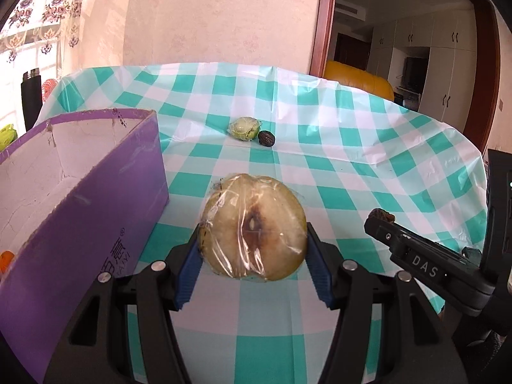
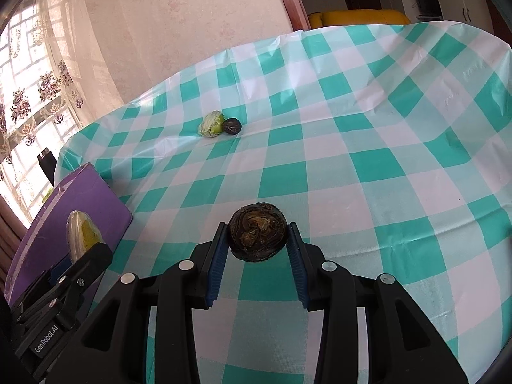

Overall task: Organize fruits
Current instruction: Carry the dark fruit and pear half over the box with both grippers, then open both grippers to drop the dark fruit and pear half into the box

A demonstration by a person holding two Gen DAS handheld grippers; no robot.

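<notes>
My left gripper (image 1: pixel 252 246) is shut on a cut, plastic-wrapped pale fruit half (image 1: pixel 252 227), held above the checked tablecloth beside the purple box (image 1: pixel 96 198). In the right wrist view that same wrapped fruit (image 2: pixel 81 233) shows at the left in front of the purple box (image 2: pixel 80 198). My right gripper (image 2: pixel 257 240) is shut on a small dark brown round fruit (image 2: pixel 257 235). From the left wrist view the right gripper (image 1: pixel 380 217) enters at the right with the dark fruit at its tip. Farther back lie a wrapped green fruit (image 1: pixel 244 129) and a dark round fruit (image 1: pixel 266 138) side by side.
The purple box is open-topped with a white inside; something orange (image 1: pixel 5 260) shows at its near left corner. The teal-and-white checked cloth (image 2: pixel 352 166) covers the whole table. A yellow sofa (image 1: pixel 358 80) and a doorway lie beyond the far edge.
</notes>
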